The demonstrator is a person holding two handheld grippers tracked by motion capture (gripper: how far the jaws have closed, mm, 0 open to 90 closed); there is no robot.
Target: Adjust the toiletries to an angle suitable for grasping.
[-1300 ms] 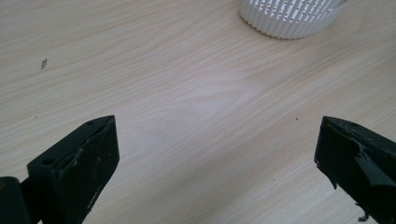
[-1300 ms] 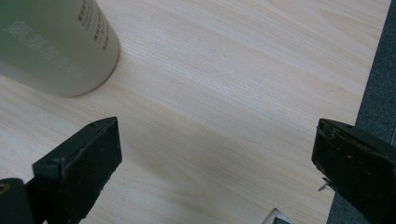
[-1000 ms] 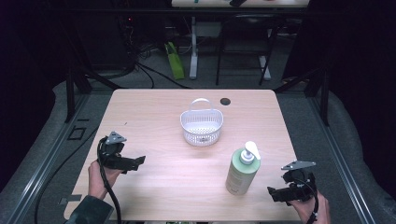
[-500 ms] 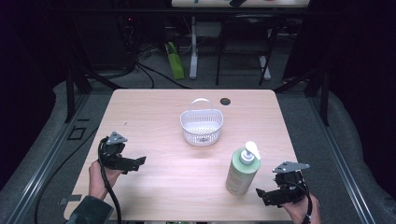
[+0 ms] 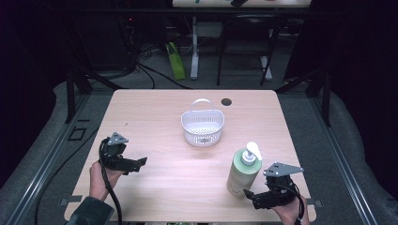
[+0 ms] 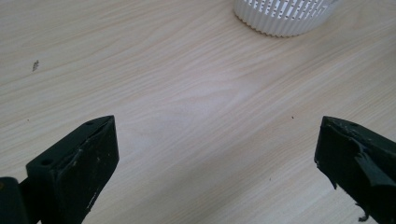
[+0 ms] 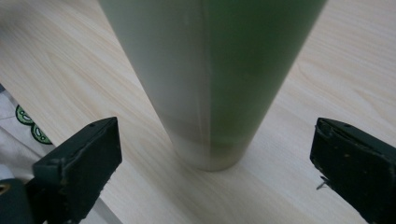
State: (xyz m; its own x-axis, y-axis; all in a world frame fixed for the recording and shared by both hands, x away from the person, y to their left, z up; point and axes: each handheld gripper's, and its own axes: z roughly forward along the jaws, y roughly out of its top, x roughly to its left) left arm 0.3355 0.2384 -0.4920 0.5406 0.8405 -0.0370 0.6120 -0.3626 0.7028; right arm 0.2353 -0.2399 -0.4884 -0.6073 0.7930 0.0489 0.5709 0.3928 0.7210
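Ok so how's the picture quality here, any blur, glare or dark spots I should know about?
High view: the table is evenly lit, the surroundings fall nearly black, and the image is soft. Left gripper view: sharp wood grain with a pale sheen mid-table, and the basket is cut off at the top. Right gripper view: the green bottle is close and blurred, between open tongs.

Basket (image 5: 202, 127) behind bottle (image 5: 244, 171)

wooden table (image 5: 155, 112), dark grommet hole (image 5: 226, 101)
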